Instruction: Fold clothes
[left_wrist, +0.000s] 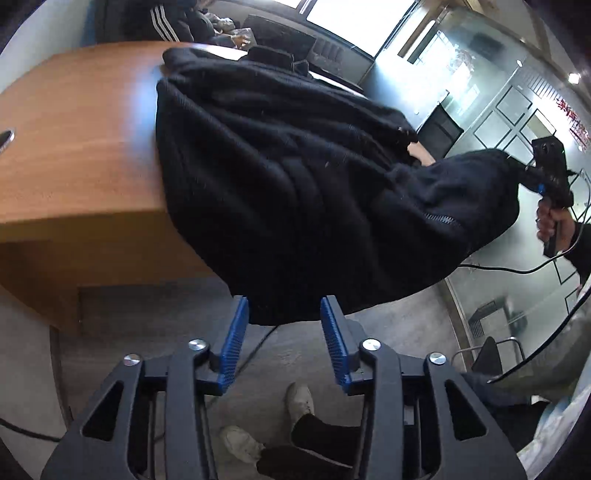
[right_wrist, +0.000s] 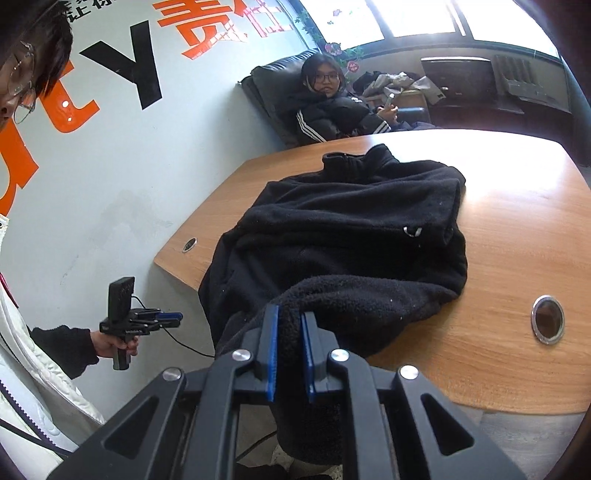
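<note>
- At far left in the right wrist view, a person in a white quilted coat (right_wrist: 33, 369) grips the handle of the left gripper (right_wrist: 173, 317) with the left hand (right_wrist: 114, 345), holding it out in the air beside the table's corner, clear of the cloth; a thin black cable trails from it.
- The left wrist view shows that gripper (left_wrist: 284, 310) with its blue ribbed pads spread wide and empty, the hanging edge of the garment just beyond the fingertips (left_wrist: 240, 314).
- A black fleece jacket (right_wrist: 351, 236) lies in a rumpled heap on the wooden table (right_wrist: 517, 229), its collar pointing toward the far side and its near part spilling over the table's edge.
- At centre foreground, the right gripper (right_wrist: 290, 321) is clamped narrow on a thick fold of the jacket's fleece, which hangs down between and below the jaws.
- Seen from the left wrist camera, the jacket (left_wrist: 280, 184) drapes off the table (left_wrist: 74, 147) and stretches right to where the right gripper (left_wrist: 532, 173) pinches it, held up by the right hand (left_wrist: 554, 221).
- A metal-rimmed cable port (right_wrist: 547, 319) sits in the tabletop to the right of the jacket; a smaller port (right_wrist: 189, 244) lies near the left corner.
- Behind the table, a second person in a black striped jacket (right_wrist: 332, 114) sits in a dark armchair.
</note>
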